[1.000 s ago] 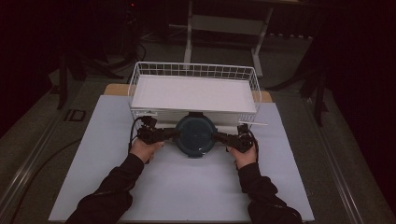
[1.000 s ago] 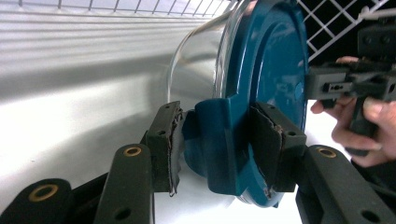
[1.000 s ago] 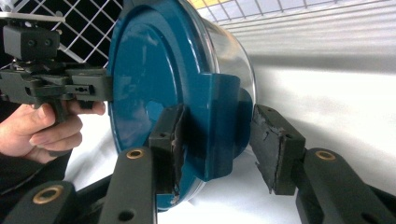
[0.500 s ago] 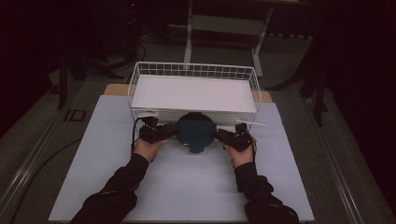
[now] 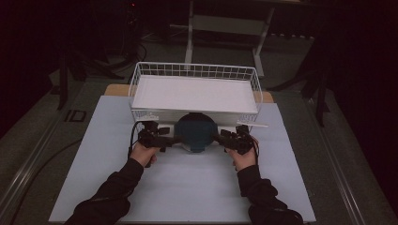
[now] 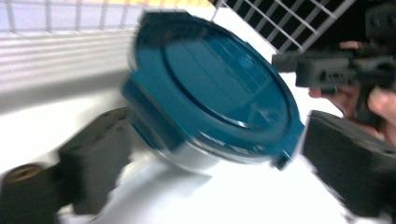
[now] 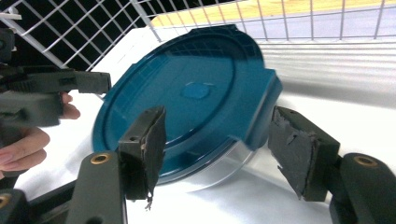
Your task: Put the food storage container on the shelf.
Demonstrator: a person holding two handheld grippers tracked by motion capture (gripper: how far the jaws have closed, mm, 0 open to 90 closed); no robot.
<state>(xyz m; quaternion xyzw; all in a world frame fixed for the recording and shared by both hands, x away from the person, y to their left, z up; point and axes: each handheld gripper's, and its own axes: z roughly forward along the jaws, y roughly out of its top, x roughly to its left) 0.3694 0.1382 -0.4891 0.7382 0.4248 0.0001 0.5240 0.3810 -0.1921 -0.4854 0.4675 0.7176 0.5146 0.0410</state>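
Container: a round tub with a dark teal lid (image 5: 195, 132) and a clear lower body, sitting tilted on the white table (image 5: 187, 187), just in front of the white wire basket (image 5: 141, 77) and between the two hand-held grippers.
Lid: in the right gripper view the teal lid (image 7: 196, 100) has a small raised patch at its middle and a squared tab on the side nearer the right-hand jaw; in the left gripper view the lid (image 6: 210, 88) is blurred, with its rim tilted toward the camera.
Writing: none that I can read on the lid, the tub, the basket or the table; the raised patch on the lid is too small to make out.
Left hand-held gripper: (image 5: 174, 138) at the tub's left side; its jaws have just been opening and now stand wide, with the tub between them. The right-hand pad is clear of the rim, and the left-hand pad is close against the tub's side, though the blur keeps me from telling whether it touches.
Right hand-held gripper: (image 5: 219, 137) at the tub's right side; its jaws have also just been opening. The tub's edge lies between the worn black pads (image 7: 149, 144), which stand just off it without pressing.
Basket: its white floor lies bare behind the tub.
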